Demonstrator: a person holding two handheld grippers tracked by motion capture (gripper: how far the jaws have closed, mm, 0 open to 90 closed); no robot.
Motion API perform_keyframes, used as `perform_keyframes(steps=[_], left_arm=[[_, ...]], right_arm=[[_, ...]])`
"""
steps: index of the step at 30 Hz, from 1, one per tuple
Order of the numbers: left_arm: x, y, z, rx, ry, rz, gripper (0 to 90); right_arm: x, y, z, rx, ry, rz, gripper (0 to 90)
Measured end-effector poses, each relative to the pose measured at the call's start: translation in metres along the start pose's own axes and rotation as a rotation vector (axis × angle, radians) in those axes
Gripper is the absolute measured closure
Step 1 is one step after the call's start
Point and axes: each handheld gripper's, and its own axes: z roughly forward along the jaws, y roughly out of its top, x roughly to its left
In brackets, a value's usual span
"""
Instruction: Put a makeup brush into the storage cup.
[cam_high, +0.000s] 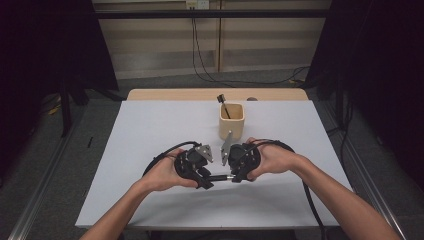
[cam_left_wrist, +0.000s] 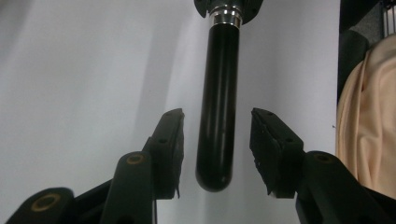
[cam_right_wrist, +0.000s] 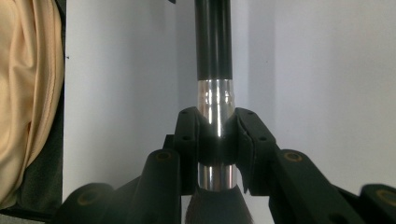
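A brush with a black handle (cam_left_wrist: 217, 93) and a silver ferrule (cam_right_wrist: 215, 95) is held level just above the white table (cam_high: 150, 140), between the two hands. My right gripper (cam_right_wrist: 217, 114) is shut on the ferrule, and dark bristles (cam_right_wrist: 215, 207) show below its jaws. My left gripper (cam_left_wrist: 217, 114) faces it from the other side with its jaws around the handle's rounded end; a narrow gap shows on each side, so the pads are not touching it. In the high view the left gripper (cam_high: 206, 183) and right gripper (cam_high: 235, 177) nearly meet at the brush (cam_high: 220, 177).
A cream square cup (cam_high: 231, 121) stands just behind the grippers, with a dark-handled tool (cam_high: 224, 105) leaning in it. A wooden strip (cam_high: 175, 94) runs along the table's far edge. Cables (cam_high: 162, 157) trail from both grippers. Dark stands flank the table.
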Motion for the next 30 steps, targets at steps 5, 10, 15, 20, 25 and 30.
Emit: perform_keyframes(steps=[5,10,15,20,25,30], left_arm=[[0.0011,0.0018,0.0007,-0.015,0.004,-0.002,59.8],[-0.0003,0.0041,0.0040,-0.018,-0.004,0.008,71.9],[0.0017,0.0064,0.0072,-0.016,-0.020,0.021,74.0],[0.0003,0.0084,0.0088,-0.011,-0.009,0.024,74.7],[-0.0002,0.0099,0.0084,-0.007,-0.016,0.040,74.8],[-0.0004,0.0087,0.0089,-0.003,-0.001,0.035,74.9]], right_arm=[[0.0012,0.0003,0.0012,-0.002,-0.003,0.000,71.5],[0.0006,0.0011,0.0031,-0.011,0.004,-0.007,71.5],[0.0005,-0.0007,0.0030,-0.014,-0.012,-0.010,71.4],[0.0010,-0.0024,0.0028,-0.007,-0.021,-0.005,71.2],[0.0014,-0.0044,0.0021,-0.012,-0.016,-0.015,71.0],[-0.0006,-0.0060,0.0020,-0.040,-0.009,-0.012,67.7]])
